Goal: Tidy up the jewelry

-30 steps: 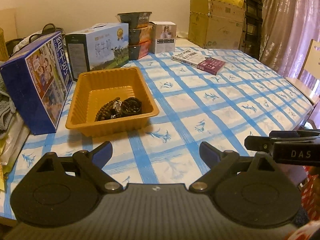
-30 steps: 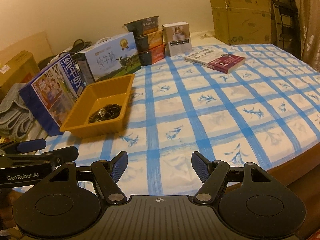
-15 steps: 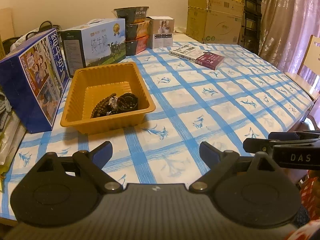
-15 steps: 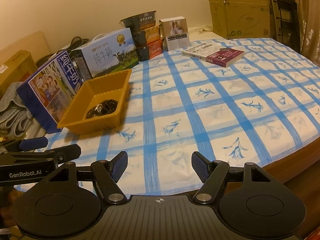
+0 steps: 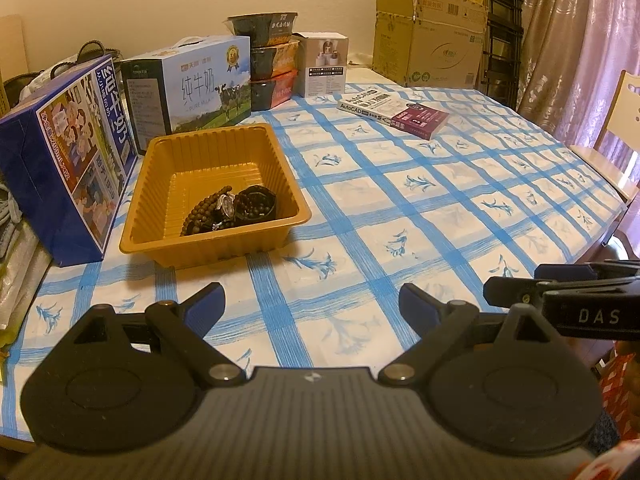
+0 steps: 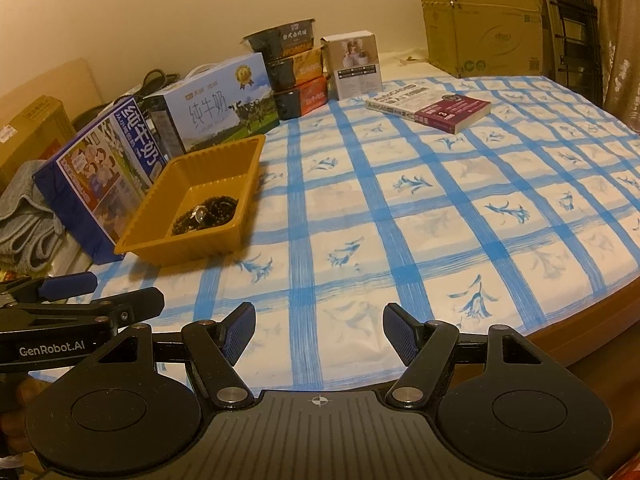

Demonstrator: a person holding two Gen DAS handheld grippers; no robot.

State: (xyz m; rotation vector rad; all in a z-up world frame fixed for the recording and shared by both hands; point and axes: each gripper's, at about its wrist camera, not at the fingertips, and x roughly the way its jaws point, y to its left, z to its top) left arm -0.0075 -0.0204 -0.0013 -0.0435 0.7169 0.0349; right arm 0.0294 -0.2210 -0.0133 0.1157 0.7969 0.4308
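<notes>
An orange plastic tray sits on the left of the blue-checked tablecloth. In its near corner lies a pile of jewelry: brown bead strands, a dark bracelet and a small silver piece. My left gripper hovers open above the cloth, short of the tray, nothing between its fingers. My right gripper is open and empty too, near the table's front edge, to the right of the tray.
Two milk cartons stand left of and behind the tray. Stacked food bowls and a small white box are at the back. A book lies mid-table. Cardboard boxes stand beyond; a chair at right.
Both views shifted slightly between the earlier frames, with the tray drifting a little in the picture. Both grippers stay open and empty; the jewelry has not moved.
</notes>
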